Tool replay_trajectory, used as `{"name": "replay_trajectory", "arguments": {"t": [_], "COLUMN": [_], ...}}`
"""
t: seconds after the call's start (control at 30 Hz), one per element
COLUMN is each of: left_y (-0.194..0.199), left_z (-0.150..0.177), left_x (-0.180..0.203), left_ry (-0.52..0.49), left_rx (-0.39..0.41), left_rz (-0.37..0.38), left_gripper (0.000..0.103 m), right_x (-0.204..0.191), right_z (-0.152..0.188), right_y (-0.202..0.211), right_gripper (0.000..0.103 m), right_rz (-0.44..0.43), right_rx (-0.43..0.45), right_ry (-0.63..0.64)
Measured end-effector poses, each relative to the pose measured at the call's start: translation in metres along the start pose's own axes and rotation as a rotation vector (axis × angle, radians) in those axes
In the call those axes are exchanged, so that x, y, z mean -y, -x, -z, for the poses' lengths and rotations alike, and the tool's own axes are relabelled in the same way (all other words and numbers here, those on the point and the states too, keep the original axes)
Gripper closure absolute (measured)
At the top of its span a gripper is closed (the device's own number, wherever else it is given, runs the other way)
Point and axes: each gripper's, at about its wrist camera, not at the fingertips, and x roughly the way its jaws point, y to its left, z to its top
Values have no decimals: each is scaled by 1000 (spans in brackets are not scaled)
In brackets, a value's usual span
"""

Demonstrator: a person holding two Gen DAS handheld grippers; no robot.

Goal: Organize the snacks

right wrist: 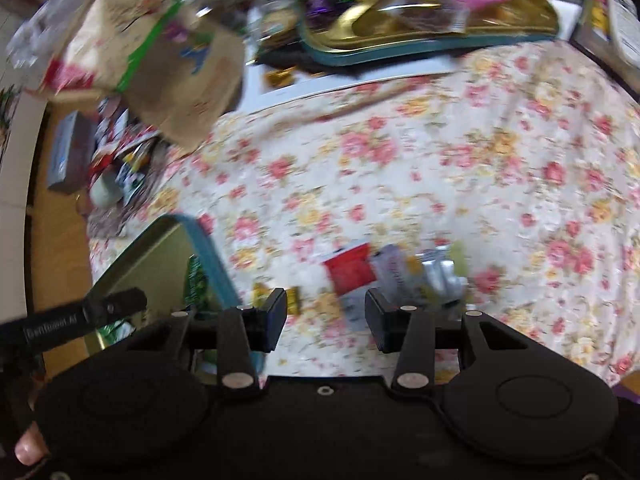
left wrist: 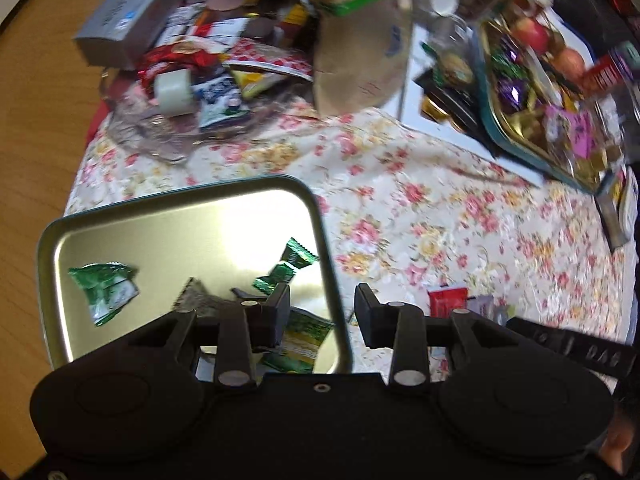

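step: you're between picks, sorting loose snacks into the tin tray (left wrist: 120,216)
left gripper (left wrist: 322,304): open, empty, over the tray rim
right gripper (right wrist: 326,312): jaws apart, nothing between
next: drop onto the red packet (right wrist: 350,266) on the floral cloth (right wrist: 460,160), then close

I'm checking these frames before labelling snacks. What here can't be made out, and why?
- Left wrist view: packets at the near end of the metal tray are hidden behind the left gripper.
- Right wrist view: print on the red packet and the silver packets is lost to motion blur.
- Right wrist view: most of the same tray is cut off by the gripper body.
- Both views: the far snack pile is too blurred to name.
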Motion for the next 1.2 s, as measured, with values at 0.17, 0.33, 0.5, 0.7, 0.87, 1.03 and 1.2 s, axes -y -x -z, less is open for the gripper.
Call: {"name": "replay_trajectory", "arguments": {"t": [0.17,0.33,0.5,0.7,0.87,1.03,1.2], "left_y": [-21,-43,-63,-85,-100,-110,-111], "left_z": [7,19,20,20,20,18,11], "left_x": [43,76,87,88,87,88,93], "left_ry": [-108,-207,-216,-211,-193,-174,-162], "left_rx": [-54,-89,-121,-168,-198,-207,-177], "left_rz": [-2,-26,-53,-131,-169,-180,-175], "left_gripper": [57,58,64,64,64,64,64], "right_x": [44,65,73,76,76,77,81], "right_z": [-7,-1,3,7,7,7,8], "right_y": [5,11,20,32,38,41,43], "right_gripper": [57,57,57,57,57,57,57], "right_rz": [13,-1,-3,-30,-44,-49,-48], "right_rx": [-31,-58,-51,-45,-37,-38,-36], "right_ry": [-99,-122,-119,-114,-116,-123,-132]}}
